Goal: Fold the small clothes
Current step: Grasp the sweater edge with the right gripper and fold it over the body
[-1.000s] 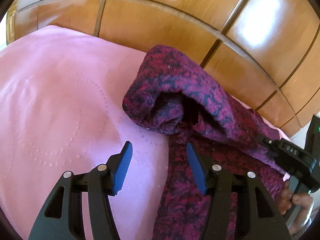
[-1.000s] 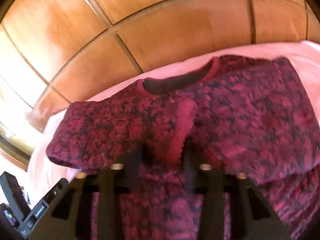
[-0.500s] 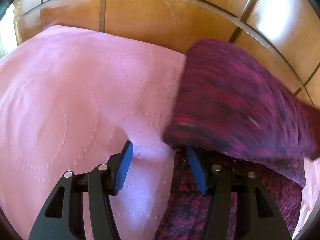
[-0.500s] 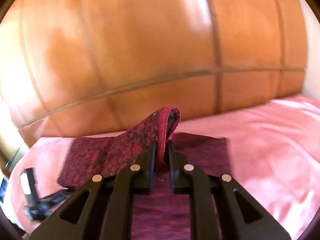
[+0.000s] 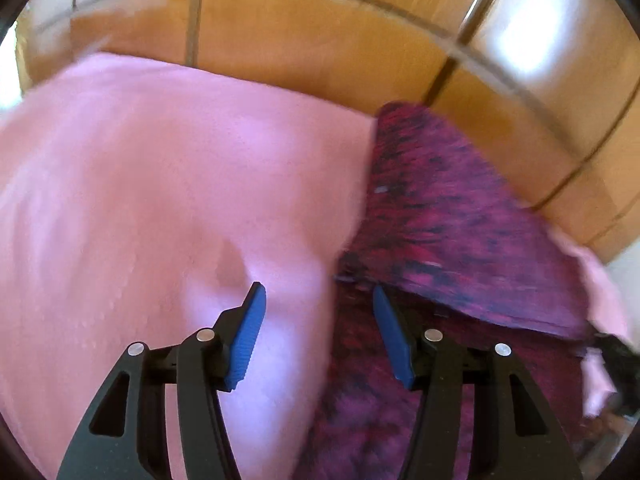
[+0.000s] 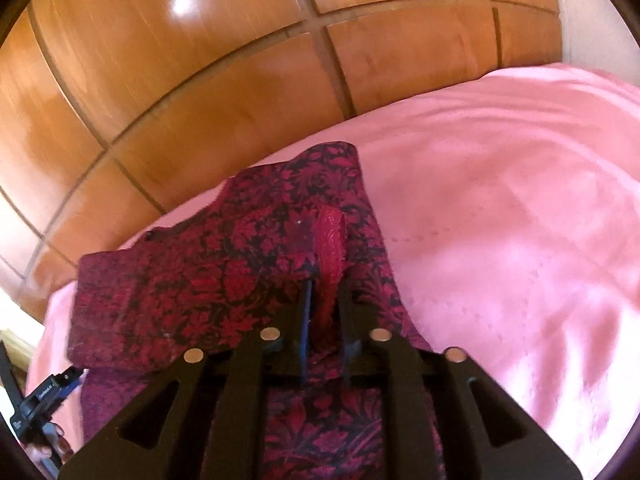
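- Lying on pink bedspread (image 6: pixel 520 200): one dark red floral garment (image 6: pixel 192 288), folded over.
- Right gripper (image 6: pixel 325 308): jaws opening, red trim (image 6: pixel 330 240) between.
- Left gripper (image 5: pixel 316 332): half-wide, empty, straddling garment edge.
- Bedspread free on the garment's far side.

My left gripper (image 5: pixel 316 312) sits w/ jaws apart, nothing between the blue pads (image 5: pixel 246 340), pointing down at the pink bedspread (image 5: pixel 140 200). Left pad is over bare pink cloth; right pad is over the edge of the dark red patterned garment (image 5: pixel 460 232). A folded flap of it lies just ahead & to the right of the right pad, blurred. Wooden panelling (image 5: pixel 300 40) beyond the bed, far ahead.
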A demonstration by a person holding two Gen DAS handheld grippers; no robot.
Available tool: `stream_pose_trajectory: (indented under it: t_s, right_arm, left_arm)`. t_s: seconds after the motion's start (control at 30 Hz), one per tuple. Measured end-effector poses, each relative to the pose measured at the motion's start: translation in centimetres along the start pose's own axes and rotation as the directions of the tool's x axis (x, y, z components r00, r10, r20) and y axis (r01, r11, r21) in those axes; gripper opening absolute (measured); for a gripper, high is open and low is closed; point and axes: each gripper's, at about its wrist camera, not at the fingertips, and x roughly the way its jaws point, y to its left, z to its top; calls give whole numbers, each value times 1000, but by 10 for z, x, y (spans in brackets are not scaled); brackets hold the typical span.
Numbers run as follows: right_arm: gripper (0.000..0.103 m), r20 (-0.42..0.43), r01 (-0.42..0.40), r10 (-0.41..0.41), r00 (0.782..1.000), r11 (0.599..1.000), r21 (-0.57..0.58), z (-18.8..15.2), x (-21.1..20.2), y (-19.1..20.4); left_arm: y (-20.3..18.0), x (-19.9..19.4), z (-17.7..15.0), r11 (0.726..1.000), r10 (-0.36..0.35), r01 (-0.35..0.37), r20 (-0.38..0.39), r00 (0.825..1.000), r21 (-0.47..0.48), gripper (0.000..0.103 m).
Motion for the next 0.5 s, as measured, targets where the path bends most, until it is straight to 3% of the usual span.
stream_pose_trajectory:
  t_s: [0.07,0.23,0.33,0.5]
  right_arm:
    - [34,9,-40,40,999,999,23,0,-13,-4]
    - [34,6,-44,44,999,999,4,13,-15,4]
    - [35,-19,-37,37,999,999,-10,20,0,9]
    - [35,-26,-31,30,999,999,-30,25,9,12]
  left_arm:
    - [8,-14,5,999,-53,53,29,998,-9,55]
    - [18,-19,39,994,-104,107,58,993,-39,55]
    - [17,0,65,977,-199,198,0,980,-80,55]
    - [6,38,96,961,-265,259,-56,963,-100,55]
